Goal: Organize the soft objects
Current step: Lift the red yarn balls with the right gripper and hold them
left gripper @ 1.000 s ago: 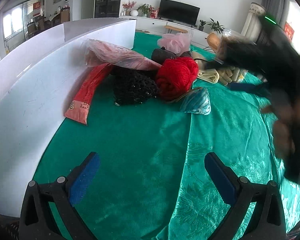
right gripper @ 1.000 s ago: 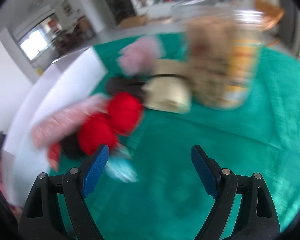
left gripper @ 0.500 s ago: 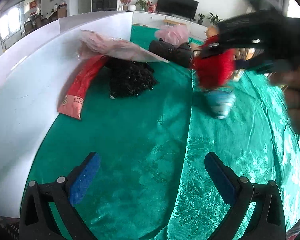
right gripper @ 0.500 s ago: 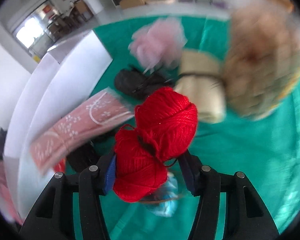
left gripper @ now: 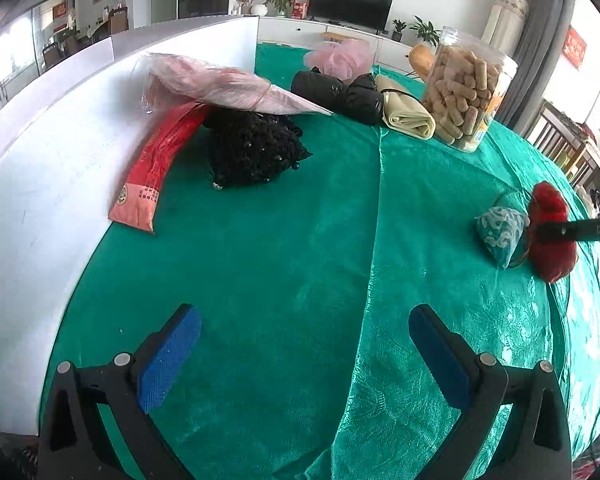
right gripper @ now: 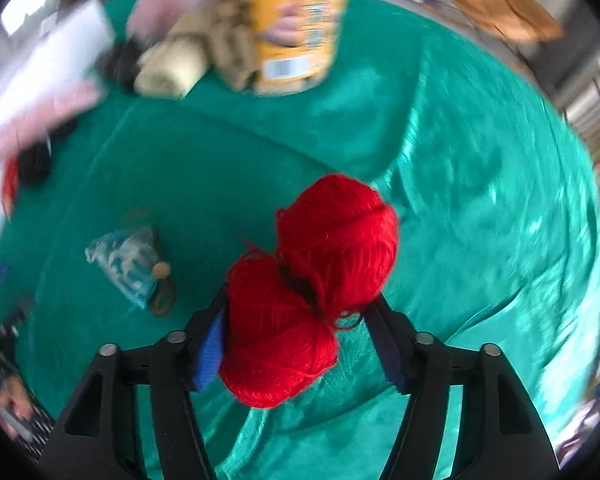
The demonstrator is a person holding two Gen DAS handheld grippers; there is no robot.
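Yarn (right gripper: 312, 292), red and wound in two joined balls, sits between the pads of the right gripper (right gripper: 300, 344); its jaws have just been opening a little, yet the left pad presses the lower ball and the right finger (right gripper: 388, 344) lies along the other side, so the skein reads as grasped. It hangs over the green tablecloth (right gripper: 480, 208), toward the table's right side, well apart from the pile of soft things. Just beside it lies a small teal patterned pouch (right gripper: 126, 264) with a wooden bead and a cord. In the left wrist view the same yarn and pouch show near the right edge, with a dark finger of the right gripper crossing the skein.

The left gripper (left gripper: 304, 356) hovers with jaws spread wide and nothing between them, over bare cloth. Beyond it, along the white board (left gripper: 60, 152), lie a red packet (left gripper: 156, 172), a black beaded net (left gripper: 252, 148), a pink wrapped bundle (left gripper: 220, 84), a black roll (left gripper: 336, 92), a pink mesh puff (left gripper: 340, 58), a cream rolled cloth (left gripper: 408, 116) and a clear jar of snacks (left gripper: 464, 92).
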